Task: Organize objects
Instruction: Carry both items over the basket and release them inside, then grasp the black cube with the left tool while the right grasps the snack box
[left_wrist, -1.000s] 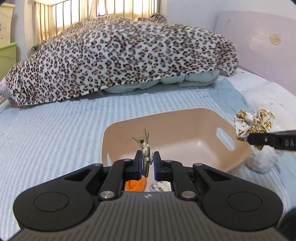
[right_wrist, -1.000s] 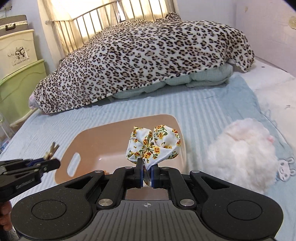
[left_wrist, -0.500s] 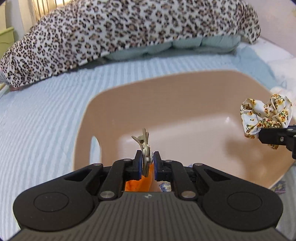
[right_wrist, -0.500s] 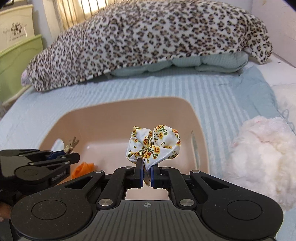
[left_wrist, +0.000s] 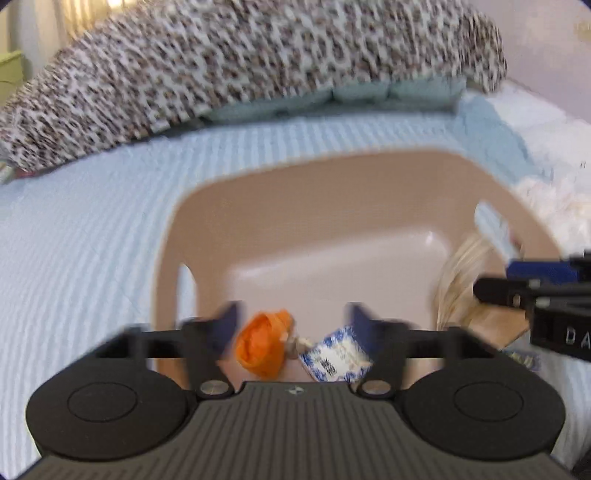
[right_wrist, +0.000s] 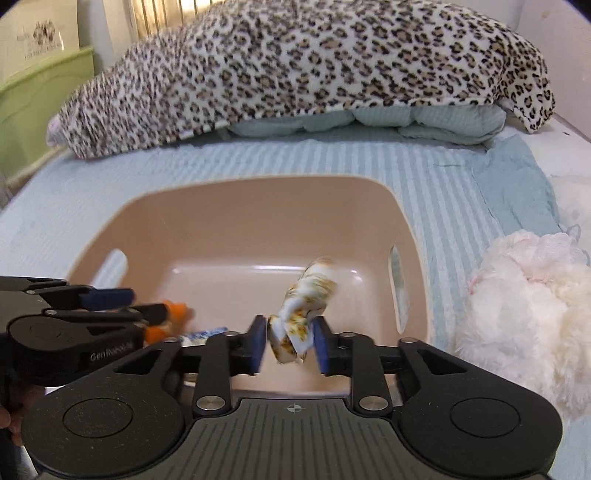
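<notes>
A beige plastic basket (left_wrist: 280, 184) (right_wrist: 258, 199) sits on the striped bed. My left gripper (left_wrist: 291, 321) is open over its near edge; the hair clip it held is not clearly visible. An orange item (left_wrist: 264, 343) and a blue-and-white packet (left_wrist: 334, 358) lie in the basket below it. My right gripper (right_wrist: 290, 345) is open, and the floral scrunchie (right_wrist: 306, 306) is blurred, dropping between its fingers into the basket. The scrunchie shows as a pale blur in the left wrist view (left_wrist: 458, 273). The right gripper's fingers (left_wrist: 539, 284) show at the right edge there.
A leopard-print blanket (right_wrist: 314, 66) over a pale green quilt lies across the far bed. A white fluffy plush (right_wrist: 524, 306) sits right of the basket. Green drawers (right_wrist: 33, 107) stand at the left.
Both grippers opened over the basket. The left one let go of the hair clip, and the right one let go of the floral scrunchie, which is falling in.
</notes>
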